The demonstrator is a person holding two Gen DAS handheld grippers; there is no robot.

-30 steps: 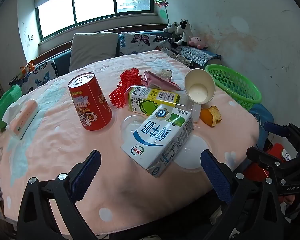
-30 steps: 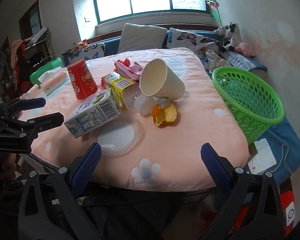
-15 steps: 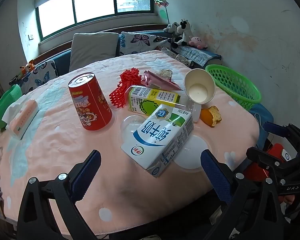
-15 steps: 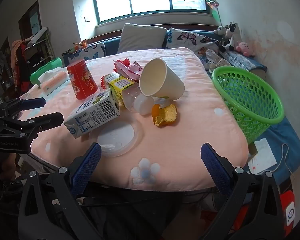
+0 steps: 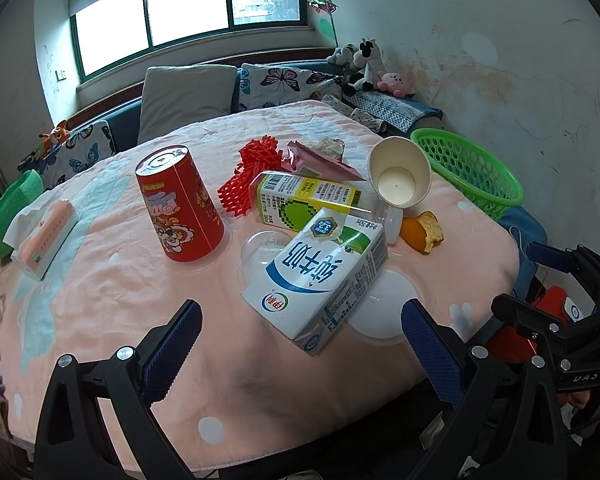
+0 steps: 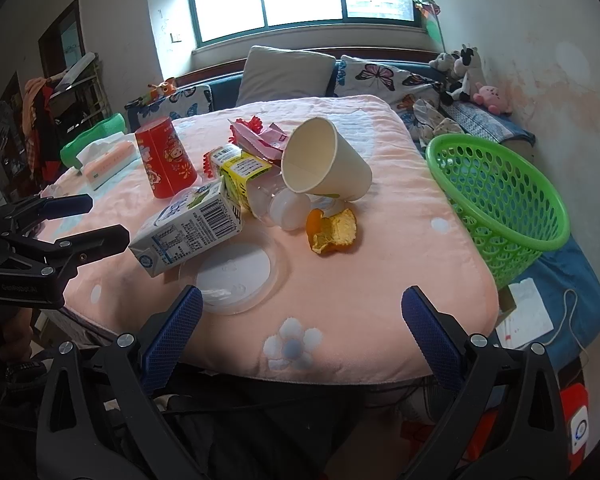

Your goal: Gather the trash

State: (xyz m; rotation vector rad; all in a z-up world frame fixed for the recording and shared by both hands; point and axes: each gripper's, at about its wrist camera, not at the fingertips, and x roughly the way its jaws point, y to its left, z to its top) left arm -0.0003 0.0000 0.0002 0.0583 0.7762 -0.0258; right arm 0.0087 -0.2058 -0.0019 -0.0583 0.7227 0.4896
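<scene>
The left tongs (image 5: 300, 340) stand wide apart and hold nothing, hovering over the near edge of the table (image 5: 100, 280), which is covered in a pink cloth; the right tongs (image 6: 302, 320) are likewise spread wide and empty, poised at the table's near edge. The trash lies in a loose heap around the middle of the table; a white and blue milk carton (image 5: 320, 276) lies on its side nearest the left tongs, partly resting on a clear plastic lid (image 5: 384, 312); behind it lies a yellow and green carton (image 5: 304, 200), touching a clear plastic bottle (image 5: 384, 216); a paper cup (image 6: 324, 162) is tipped on its side, leaning over the bottle with its mouth towards the cameras; a piece of orange peel (image 6: 332, 230) sits just beside the bottle, on the side towards the basket; red plastic netting (image 5: 248, 176) and a pink wrapper (image 5: 320, 160) lie at the back of the heap; a red cup (image 5: 178, 208) stands upside down, a little apart to the left. A tissue pack (image 5: 46, 236) lies near the table's left edge; a green basket (image 6: 500, 200) stands off the table's right side, tilted, empty as far as shows.
</scene>
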